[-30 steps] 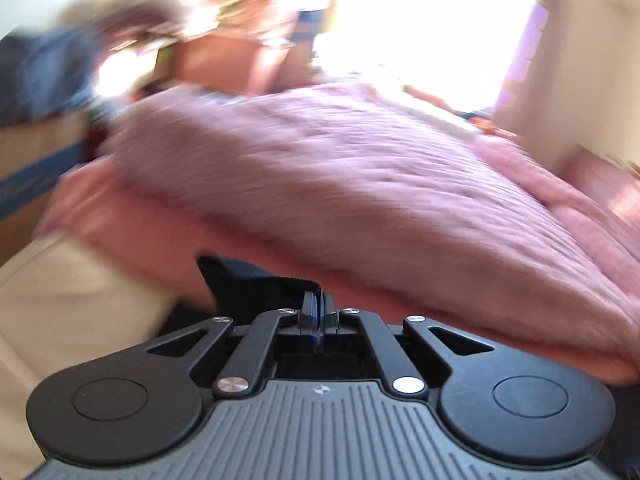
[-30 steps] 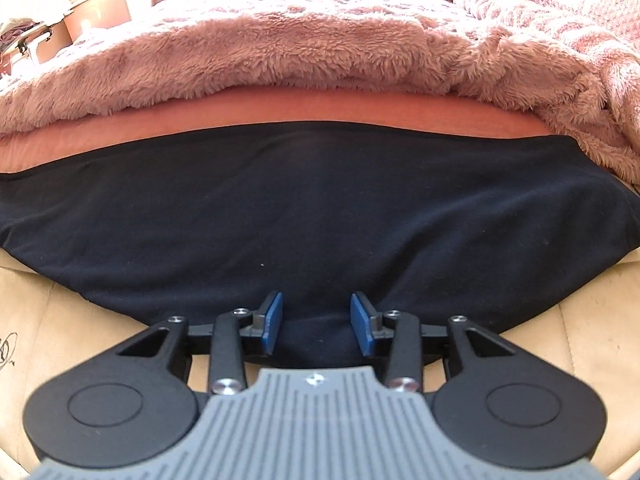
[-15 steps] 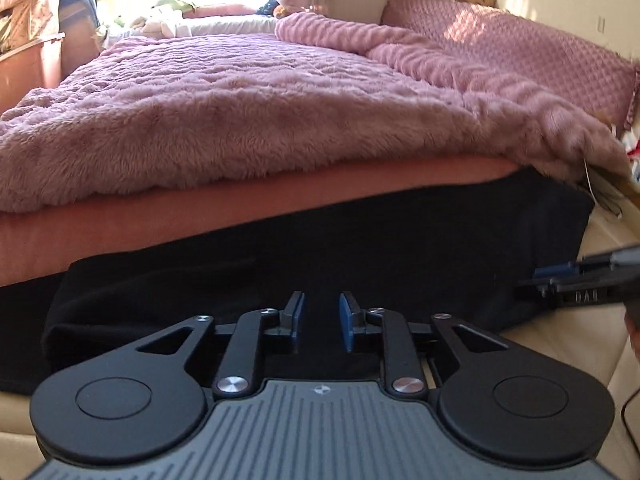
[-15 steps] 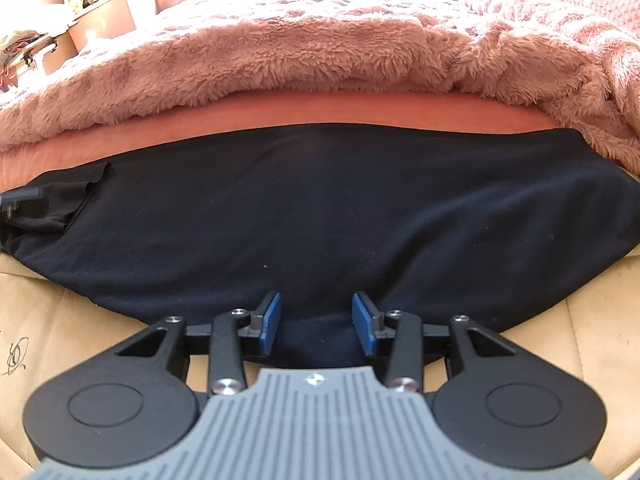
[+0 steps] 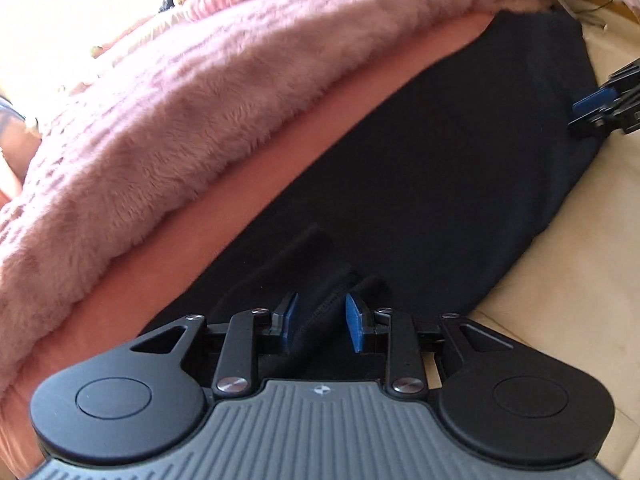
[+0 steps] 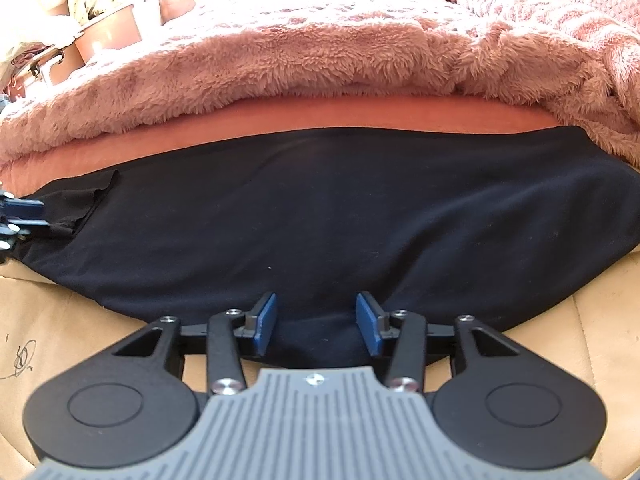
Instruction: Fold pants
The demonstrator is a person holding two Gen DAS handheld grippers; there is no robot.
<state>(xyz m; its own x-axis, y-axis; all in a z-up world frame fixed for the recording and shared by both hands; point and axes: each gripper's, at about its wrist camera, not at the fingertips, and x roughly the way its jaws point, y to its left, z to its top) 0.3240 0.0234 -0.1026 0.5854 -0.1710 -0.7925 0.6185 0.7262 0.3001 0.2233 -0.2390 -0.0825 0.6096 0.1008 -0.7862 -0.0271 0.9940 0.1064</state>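
Note:
Black pants (image 6: pixel 340 208) lie flat along the near edge of the bed, folded lengthwise. My left gripper (image 5: pixel 320 308) sits low at their left end; its jaws are opening, and a hemmed ridge of black cloth runs between the blue pads without being pinched. From the right wrist view the left gripper (image 6: pixel 24 216) shows at the far left by a turned-over corner of cloth. My right gripper (image 6: pixel 316 308) is at the pants' near edge, its jaws opening with the cloth loose between them. It also shows as the right gripper (image 5: pixel 596 114) at the pants (image 5: pixel 420 184) far end.
A fluffy pink blanket (image 6: pixel 320 48) is heaped just behind the pants on a salmon sheet (image 6: pixel 320 114). A tan surface (image 6: pixel 60 320) borders the pants on the near side. Boxes and clutter (image 6: pixel 108 36) stand at the far left.
My left gripper swung round and came down to the pants' left end, going from shut to open. A turned-over corner of cloth appeared there. The right gripper stayed put and widened slightly.

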